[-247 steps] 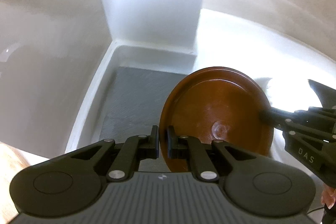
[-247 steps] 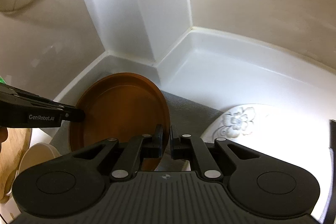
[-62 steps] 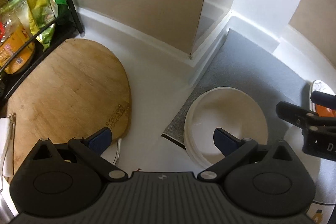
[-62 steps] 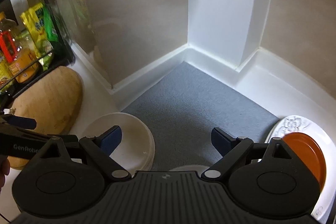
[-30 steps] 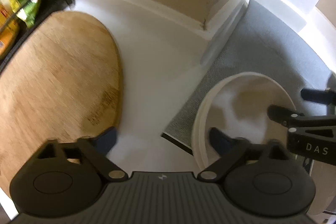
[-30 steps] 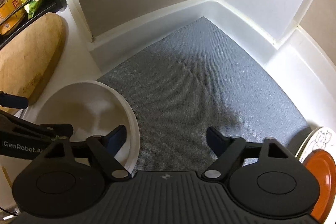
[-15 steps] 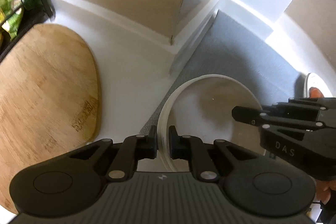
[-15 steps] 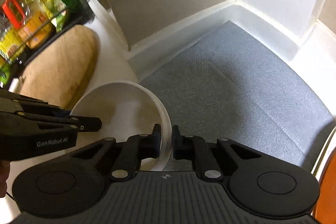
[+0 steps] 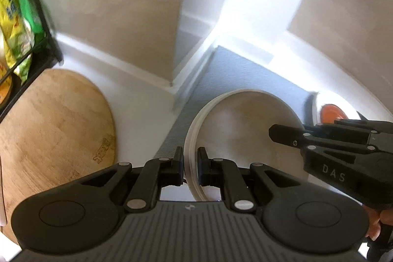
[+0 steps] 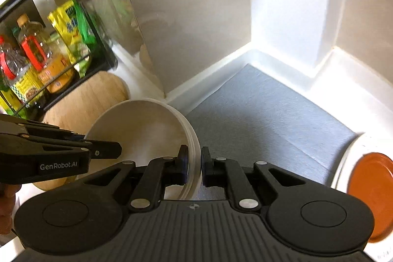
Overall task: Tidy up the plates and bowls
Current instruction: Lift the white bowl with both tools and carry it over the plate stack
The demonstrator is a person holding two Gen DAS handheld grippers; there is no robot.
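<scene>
With the small orange plate (image 10: 368, 195) already stacked on the white flowered plate (image 10: 343, 163), both the left gripper (image 9: 190, 167) and right gripper (image 10: 194, 163) clamp opposite rims of the cream round bowl (image 10: 137, 131), held above the grey mat (image 10: 265, 109), not yet placed.

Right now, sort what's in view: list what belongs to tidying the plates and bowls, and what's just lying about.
Job:
- cream bowl, gripped on opposite rims by left gripper and right gripper
- orange plate on white plate
- grey mat

Lying about:
- wooden board
- rack of bottles and packets
</scene>
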